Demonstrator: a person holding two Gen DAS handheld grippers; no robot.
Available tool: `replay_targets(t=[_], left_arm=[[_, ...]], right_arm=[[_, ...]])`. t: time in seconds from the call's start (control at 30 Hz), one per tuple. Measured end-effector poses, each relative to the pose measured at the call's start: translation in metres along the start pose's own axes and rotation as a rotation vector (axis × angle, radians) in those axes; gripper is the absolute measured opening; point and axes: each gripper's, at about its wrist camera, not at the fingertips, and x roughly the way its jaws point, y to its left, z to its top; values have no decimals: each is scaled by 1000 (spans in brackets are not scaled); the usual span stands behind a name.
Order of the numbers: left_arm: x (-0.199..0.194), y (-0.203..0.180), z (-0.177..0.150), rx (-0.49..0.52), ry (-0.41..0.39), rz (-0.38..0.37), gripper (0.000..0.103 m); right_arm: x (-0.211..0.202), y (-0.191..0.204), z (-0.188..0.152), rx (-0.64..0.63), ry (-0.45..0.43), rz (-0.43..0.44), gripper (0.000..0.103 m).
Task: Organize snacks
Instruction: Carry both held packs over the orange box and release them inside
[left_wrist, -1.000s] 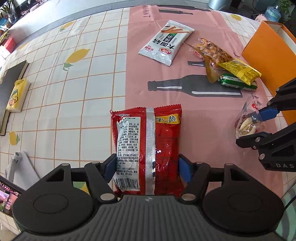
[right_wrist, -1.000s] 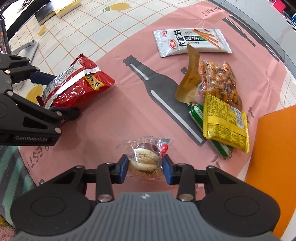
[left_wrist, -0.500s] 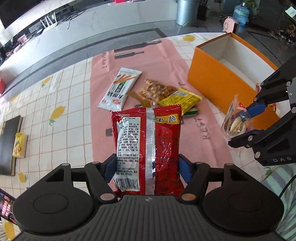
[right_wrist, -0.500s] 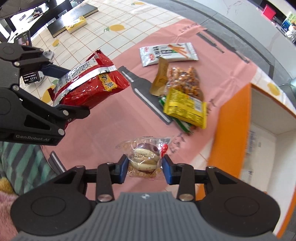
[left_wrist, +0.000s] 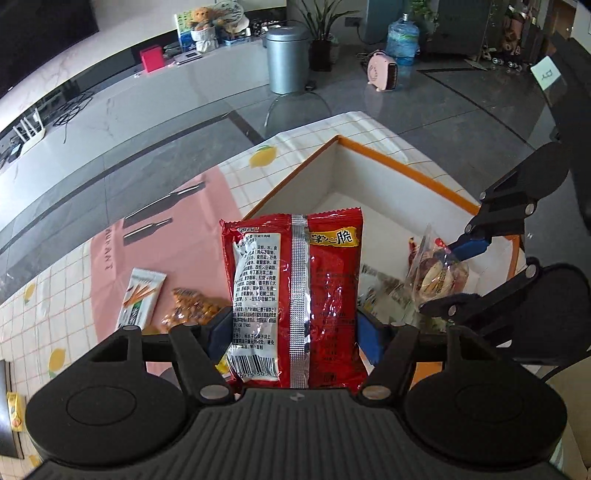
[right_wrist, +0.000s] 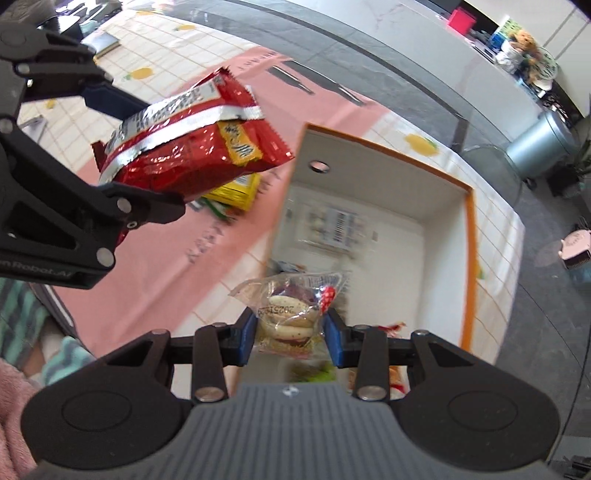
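Note:
My left gripper (left_wrist: 291, 336) is shut on a red snack bag (left_wrist: 295, 295) and holds it in the air at the near left edge of the orange box (left_wrist: 406, 162). The red bag also shows in the right wrist view (right_wrist: 192, 147). My right gripper (right_wrist: 290, 332) is shut on a clear pack of biscuits (right_wrist: 291, 314) and holds it above the near end of the orange box (right_wrist: 469, 266). The biscuit pack also shows in the left wrist view (left_wrist: 436, 273). Several snack packs lie in the box (right_wrist: 332, 225).
On the pink mat (left_wrist: 166, 236) lie a white stick-snack pack (left_wrist: 140, 295) and a bag of orange nuts (left_wrist: 192, 308). A yellow pack (right_wrist: 236, 192) and a green one lie by the box wall. The table edge and grey floor lie beyond the box.
Both grippers have lifted their snacks off the table and swung right, from over the pink mat to the orange box. Both grips stayed shut.

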Motion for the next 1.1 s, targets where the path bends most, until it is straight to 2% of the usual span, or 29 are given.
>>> replay_targets(t=[0.17,0.33,0.53,0.67,0.87,1.1], left_arm=[[37,-26,25,66,6,-66,78],[84,-33,41,107,35,-63,78],[126,-40,60,178,51,-50,78],[149,-40,61,214,100,-25,78],[171,-36,57,228,159,-27,78],[178,-35,52,248,164,-48,79]], right_arm=[[17,-30,-16,5,-15,-25,37],[47,-54,-25,14,-21,-20,37],[81,-76,-20,29,-36,-11,37],[97,-83,-12,17,-53,17,37],[122,-83,-4,-14,-14,30,37],[141,-87,-4,-23,11,51,37]])
